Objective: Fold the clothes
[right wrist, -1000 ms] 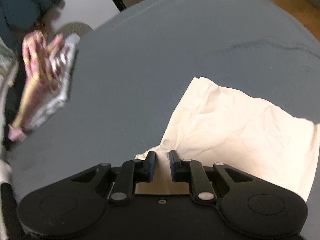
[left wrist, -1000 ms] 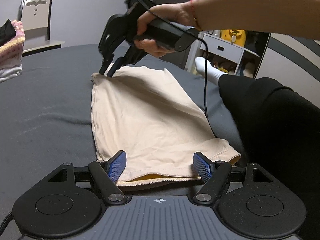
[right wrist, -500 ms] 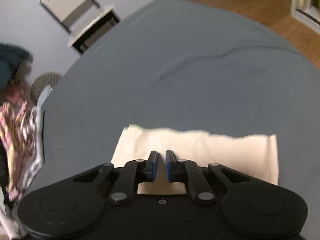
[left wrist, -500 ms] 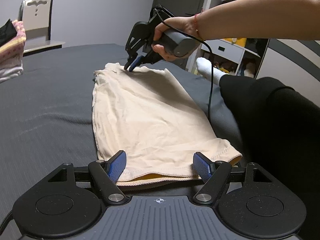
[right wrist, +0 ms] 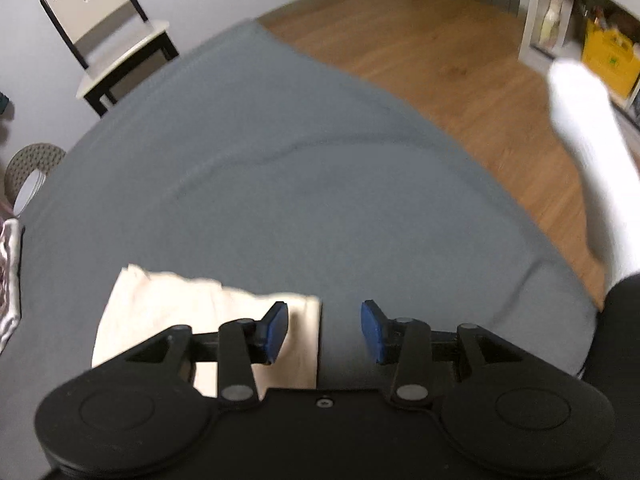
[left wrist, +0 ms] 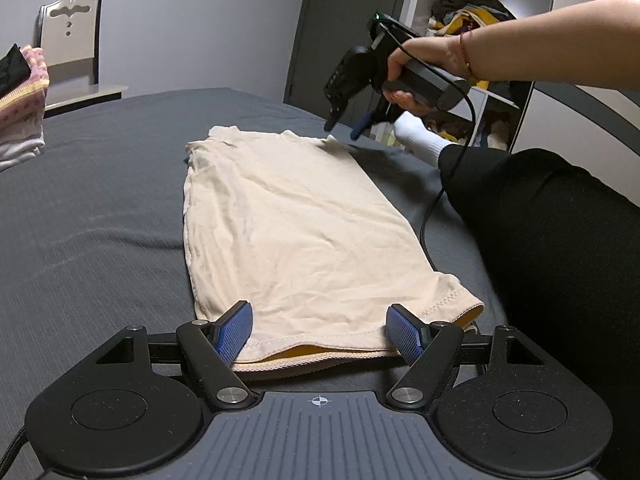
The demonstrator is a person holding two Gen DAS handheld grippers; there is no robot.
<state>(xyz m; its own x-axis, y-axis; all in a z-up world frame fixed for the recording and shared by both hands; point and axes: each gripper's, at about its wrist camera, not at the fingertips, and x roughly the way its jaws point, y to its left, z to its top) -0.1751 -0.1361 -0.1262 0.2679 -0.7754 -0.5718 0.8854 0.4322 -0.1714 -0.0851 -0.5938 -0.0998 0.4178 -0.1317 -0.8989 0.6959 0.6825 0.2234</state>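
A cream garment lies flat on the dark grey bed, folded into a long strip that runs away from me. Its near hem, with a yellow inner layer showing, rests between the blue pads of my left gripper, which stands wide open. My right gripper, held in a hand, hovers open just above the garment's far right corner. In the right wrist view that gripper is open over the garment's far edge, with nothing between its pads.
The person's black-clad leg and white sock lie along the right of the bed. A pile of clothes sits at the far left. A chair stands past the bed, with wooden floor and shelves beyond.
My right gripper let go of the garment's far edge, opened, and moved right and up to the far right corner. The far edge now lies flat. My left gripper stayed still.
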